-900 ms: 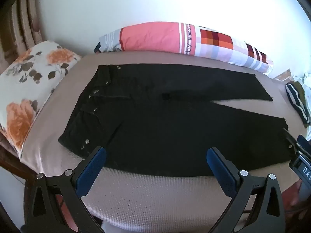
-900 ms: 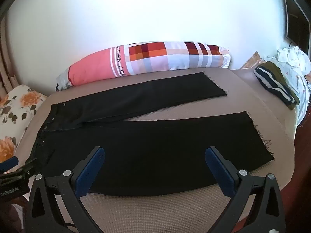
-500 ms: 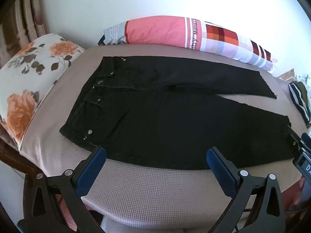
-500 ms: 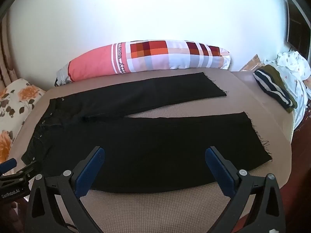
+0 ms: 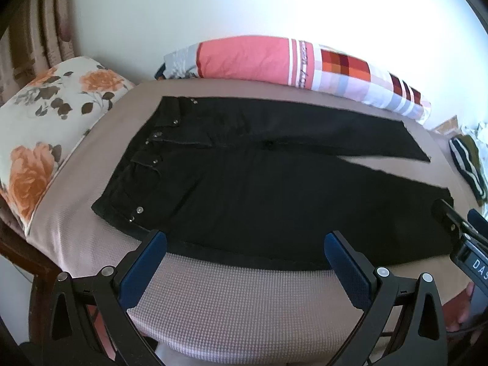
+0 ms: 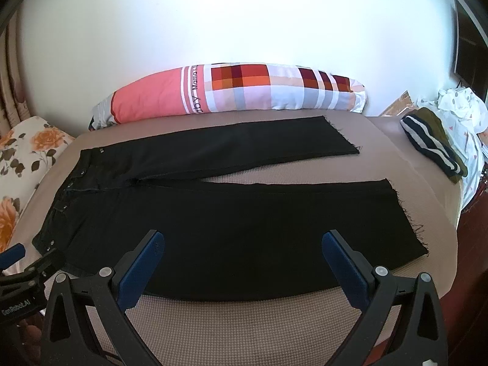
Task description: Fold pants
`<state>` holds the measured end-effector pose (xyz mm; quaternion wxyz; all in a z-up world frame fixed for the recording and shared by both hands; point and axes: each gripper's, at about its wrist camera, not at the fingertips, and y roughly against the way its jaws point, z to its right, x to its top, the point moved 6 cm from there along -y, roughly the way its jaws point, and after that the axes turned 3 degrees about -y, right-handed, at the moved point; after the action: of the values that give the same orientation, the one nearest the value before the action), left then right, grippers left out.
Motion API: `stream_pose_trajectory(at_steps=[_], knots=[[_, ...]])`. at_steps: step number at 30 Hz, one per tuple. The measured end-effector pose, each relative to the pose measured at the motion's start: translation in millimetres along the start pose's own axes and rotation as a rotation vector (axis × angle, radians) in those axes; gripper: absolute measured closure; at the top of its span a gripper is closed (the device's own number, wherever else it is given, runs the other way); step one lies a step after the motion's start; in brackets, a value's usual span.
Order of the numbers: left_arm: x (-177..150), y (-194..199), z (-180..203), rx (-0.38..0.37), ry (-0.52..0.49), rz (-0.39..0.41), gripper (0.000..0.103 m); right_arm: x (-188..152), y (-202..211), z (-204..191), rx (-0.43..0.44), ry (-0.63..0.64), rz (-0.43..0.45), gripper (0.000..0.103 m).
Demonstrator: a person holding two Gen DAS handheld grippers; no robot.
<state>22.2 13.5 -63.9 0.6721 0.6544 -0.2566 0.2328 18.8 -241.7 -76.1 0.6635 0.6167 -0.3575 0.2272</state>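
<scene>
Black pants (image 5: 259, 189) lie flat on a beige bed, waistband to the left, both legs spread apart toward the right. In the right wrist view the pants (image 6: 231, 222) show two frayed hems at the right. My left gripper (image 5: 245, 244) hangs open over the near edge of the near leg, close to the waist end, with nothing between its blue pads. My right gripper (image 6: 244, 244) is open too, above the near leg's lower half, empty. Each gripper appears at the edge of the other's view.
A long pink and checked pillow (image 6: 231, 91) lies along the wall behind the pants. A floral pillow (image 5: 52, 134) sits at the left. Folded striped clothes (image 6: 433, 143) and a white garment (image 6: 460, 103) lie at the right end. The bed's near edge (image 5: 238, 314) is just below the grippers.
Both views shifted slightly; in the left wrist view the pants rose in the picture, then sank back toward the pads. The pants lie as before and both grippers stay open.
</scene>
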Motion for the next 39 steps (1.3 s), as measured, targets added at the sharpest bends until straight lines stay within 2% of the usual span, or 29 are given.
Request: stream_pose_trajectory(at_steps=[5, 9, 15, 23, 39], knots=[[1, 3, -1, -0.007, 0.014, 0.030, 0.001, -2, 2, 0, -0.001, -0.006, 0.010, 0.000], [0, 3, -1, -0.021, 0.020, 0.010, 0.001, -2, 0, 2, 0.006, -0.019, -0.005, 0.000], [0, 0, 1, 0.019, -0.021, -0.013, 0.001, -4, -1, 2, 0.000, -0.013, -0.012, 0.000], [-3, -1, 0, 0.042, -0.023, -0.027, 0.001, -3, -1, 0, -0.007, -0.006, -0.018, 0.000], [-8, -7, -2, 0.041, -0.011, -0.059, 0.001, -8, -4, 0, -0.016, -0.007, -0.027, 0.000]])
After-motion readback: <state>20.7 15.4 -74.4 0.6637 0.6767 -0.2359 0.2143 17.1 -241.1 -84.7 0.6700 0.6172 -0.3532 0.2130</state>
